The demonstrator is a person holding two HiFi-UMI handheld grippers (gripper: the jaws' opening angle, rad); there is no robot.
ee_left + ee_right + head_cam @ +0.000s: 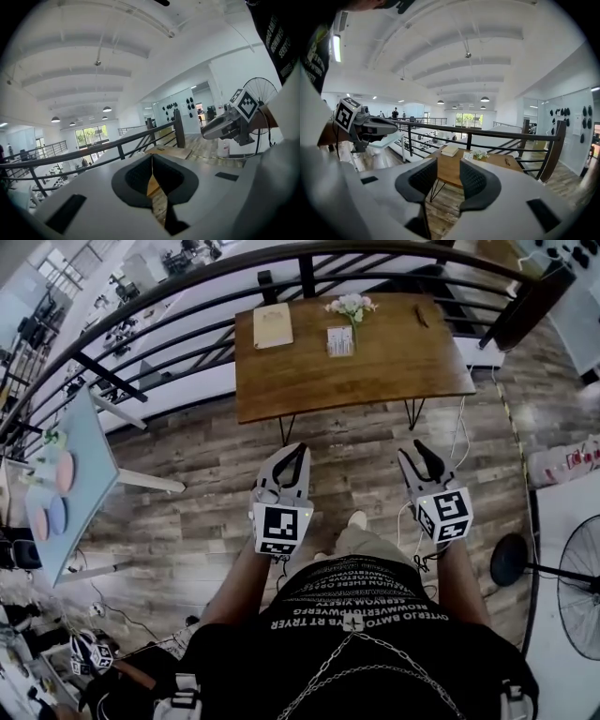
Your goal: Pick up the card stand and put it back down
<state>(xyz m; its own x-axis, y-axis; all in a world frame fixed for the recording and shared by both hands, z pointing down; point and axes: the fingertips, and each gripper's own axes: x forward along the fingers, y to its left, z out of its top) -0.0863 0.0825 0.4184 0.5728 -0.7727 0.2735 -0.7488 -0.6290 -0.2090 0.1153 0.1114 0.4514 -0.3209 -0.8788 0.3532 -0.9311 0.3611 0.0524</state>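
The card stand (340, 340) is a small white upright card on the wooden table (394, 367), just below a small bunch of flowers (352, 307). Both grippers hang over the floor well short of the table, touching nothing. My left gripper (296, 454) is shut, its pads meeting tip to tip with nothing between them (151, 163). My right gripper (419, 450) stands open and empty. Through its gap (448, 169) I see the table, with the card stand (468, 155) far ahead beside the flowers (481, 153).
A tan notebook (273, 326) lies at the table's left end, a dark pen (421, 315) at its right. A black railing (169, 306) runs behind the table. A light blue table (70, 484) stands left, a floor fan (577, 587) right, and a cable (461, 432) trails on the floor.
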